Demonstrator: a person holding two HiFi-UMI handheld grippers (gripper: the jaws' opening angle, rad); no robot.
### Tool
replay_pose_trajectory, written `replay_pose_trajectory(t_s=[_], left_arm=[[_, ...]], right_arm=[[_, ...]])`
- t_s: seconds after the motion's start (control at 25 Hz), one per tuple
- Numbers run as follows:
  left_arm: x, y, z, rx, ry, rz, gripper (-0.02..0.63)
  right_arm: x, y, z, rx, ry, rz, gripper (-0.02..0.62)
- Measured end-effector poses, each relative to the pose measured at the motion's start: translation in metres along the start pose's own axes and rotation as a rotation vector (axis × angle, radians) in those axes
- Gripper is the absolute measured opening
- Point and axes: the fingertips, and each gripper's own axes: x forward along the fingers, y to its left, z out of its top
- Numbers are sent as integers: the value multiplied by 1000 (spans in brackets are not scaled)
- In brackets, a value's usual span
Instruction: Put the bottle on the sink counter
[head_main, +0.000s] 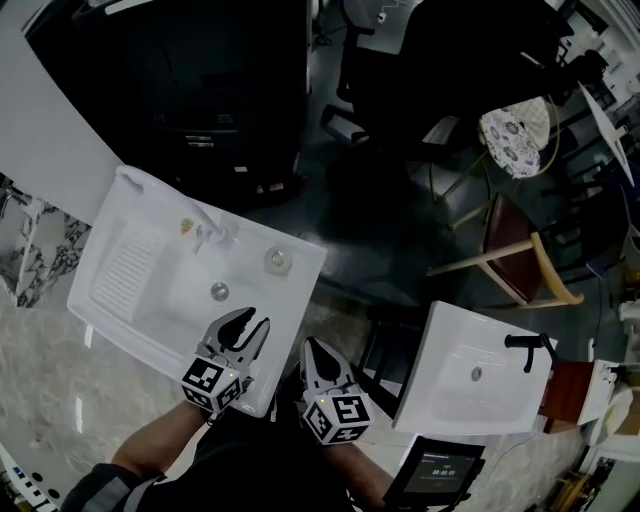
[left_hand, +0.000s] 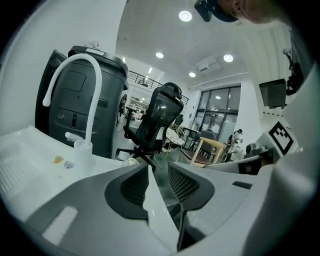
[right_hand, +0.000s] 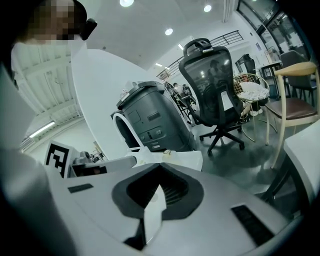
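- The left gripper (head_main: 252, 322) has its jaws part-way apart with nothing between them. It hangs over the near edge of the sink (head_main: 298, 300), tips aimed across the basin.
- The right gripper (head_main: 311, 343) has its jaws closed together and is empty. It sits just off the sink's near right corner, not over the sink.
- The bottle (head_main: 278, 260) looks like the small round thing on the flat rim at the sink's far right corner. Neither gripper touches it.
- From above only its round top shows, so its long axis seems to stand upright. It is too small to make out more.
- From the left gripper the bottle lies ahead across the sink and slightly right. In the left gripper view it shows just left of the gap between the jaws.
- From the right gripper it lies ahead and to the left. The left gripper looks the nearer of the two and is better lined up with it.
- The faucet (head_main: 212, 232) stands on the sink's far rim, left of the bottle and apart from it.
- Judging by how things lie, the bottle already rests on the sink counter, so the placing looks done.
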Motion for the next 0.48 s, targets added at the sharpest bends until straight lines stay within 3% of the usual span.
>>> replay_pose_trajectory(t_s=[0.12, 0.48], left_arm=[[-14, -6, -1, -40, -8, -7, 87], [-9, -9, 5, -119, -39, -18, 86]], right_arm=[[2, 10, 1, -4, -3, 21, -5], [14, 3, 5, -30, -14, 44, -5]])
